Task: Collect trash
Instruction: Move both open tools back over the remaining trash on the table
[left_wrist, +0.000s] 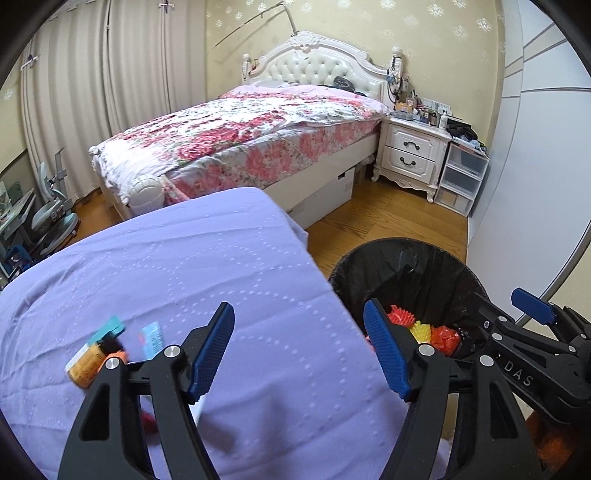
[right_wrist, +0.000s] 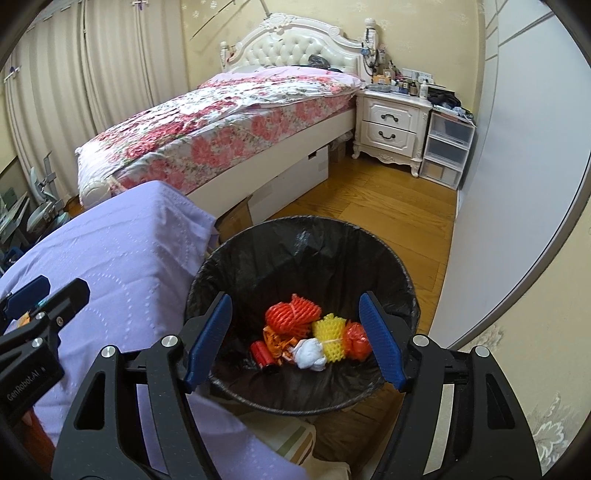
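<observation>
- The trash bin (right_wrist: 303, 314), lined with a black bag, stands on the wooden floor (right_wrist: 388, 221) just beside the lavender-covered worktop (right_wrist: 122, 266); at its bottom lie an orange foam net (right_wrist: 291, 315), a yellow foam net (right_wrist: 330, 334), a white crumpled wad (right_wrist: 310, 354) and a small red piece (right_wrist: 263, 354).
- The right gripper (right_wrist: 295, 341) hangs over the bin, tilted down toward it, jaws spread wide with nothing between them.
- The left gripper (left_wrist: 299, 350) is angled down over the worktop's edge, its right finger at the bin's rim; jaws apart and empty.
- On the worktop, at about nine o'clock from the left gripper, lie an orange-labelled bottle (left_wrist: 88, 365), a teal packet (left_wrist: 110, 328) and a light blue packet (left_wrist: 151, 339), blurred.
- At twelve o'clock beyond stands a bed (left_wrist: 240, 136) with floral covers, and at two o'clock a white nightstand (left_wrist: 410, 151).
</observation>
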